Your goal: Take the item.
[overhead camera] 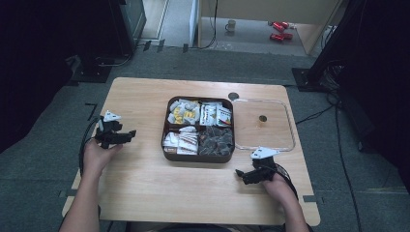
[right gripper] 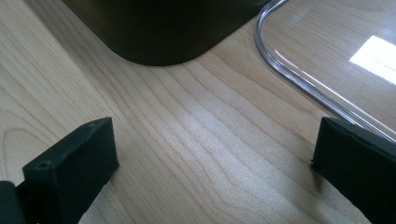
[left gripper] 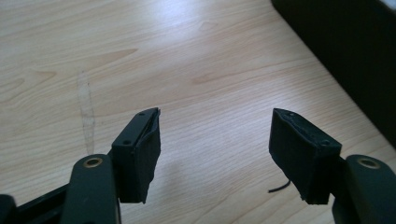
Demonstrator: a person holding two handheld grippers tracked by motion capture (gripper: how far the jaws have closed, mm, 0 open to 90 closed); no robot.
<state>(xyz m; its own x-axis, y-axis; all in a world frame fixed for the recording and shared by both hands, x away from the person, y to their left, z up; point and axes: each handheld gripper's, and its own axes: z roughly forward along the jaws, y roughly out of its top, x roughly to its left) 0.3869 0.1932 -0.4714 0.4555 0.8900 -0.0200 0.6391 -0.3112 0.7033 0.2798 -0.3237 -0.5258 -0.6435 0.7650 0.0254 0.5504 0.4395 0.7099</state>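
A: Two grippers are in our hands. The left gripper (overhead camera: 126,136) hovers over the bare left part of the light wooden table (overhead camera: 145,188), jaws apart with nothing between them.

B: Our right gripper (overhead camera: 240,174) sits low at the near right, jaws spread wide and empty. Just beyond it stand the dark brown square four-compartment tray of packets (overhead camera: 198,157) at mid-table and the clear plastic lid (overhead camera: 289,140) lying flat to the tray's right.

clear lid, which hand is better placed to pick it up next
Right. The right tool sits open just below the lid corner, whose rim shows by its jaw. The left tool is across the box.
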